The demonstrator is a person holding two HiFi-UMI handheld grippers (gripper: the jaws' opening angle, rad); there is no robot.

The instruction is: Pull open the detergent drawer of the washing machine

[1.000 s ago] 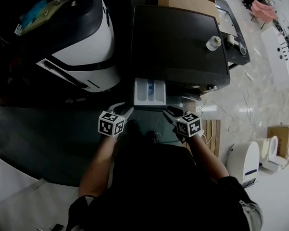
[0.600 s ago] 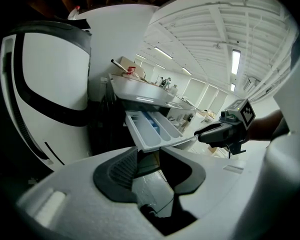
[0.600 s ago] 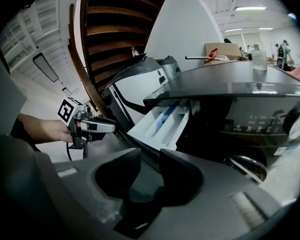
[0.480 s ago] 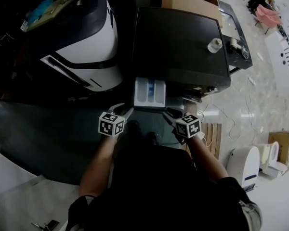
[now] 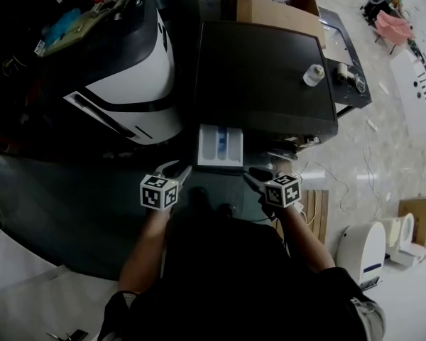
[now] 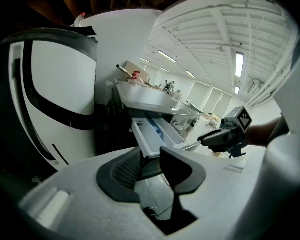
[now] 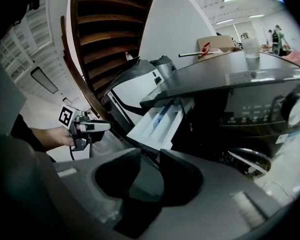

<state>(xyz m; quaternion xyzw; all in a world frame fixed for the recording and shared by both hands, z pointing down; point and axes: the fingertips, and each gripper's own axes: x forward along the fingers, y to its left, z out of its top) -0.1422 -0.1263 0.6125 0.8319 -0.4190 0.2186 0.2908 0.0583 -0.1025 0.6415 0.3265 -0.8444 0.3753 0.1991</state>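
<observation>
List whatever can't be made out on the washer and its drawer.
Washer front: head view, hidden beneath its own top.
Drawer contents: head view, too small; gripper views, too slanted.
Panel print: right gripper view, too small and dark.
Door: right gripper view, lower part cut off by the right gripper.

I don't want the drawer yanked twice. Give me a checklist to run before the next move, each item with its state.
1. Detergent drawer out of the washing machine: ok, it sticks out of the front.
2. Drawer at full travel: cannot tell.
3. Left claw free: ok, jaws apart, just been opening, nothing between them.
4. Right claw free: ok, jaws apart, empty.
5. Both claws clear of the drawer: ok, they appear short of its front.
</observation>
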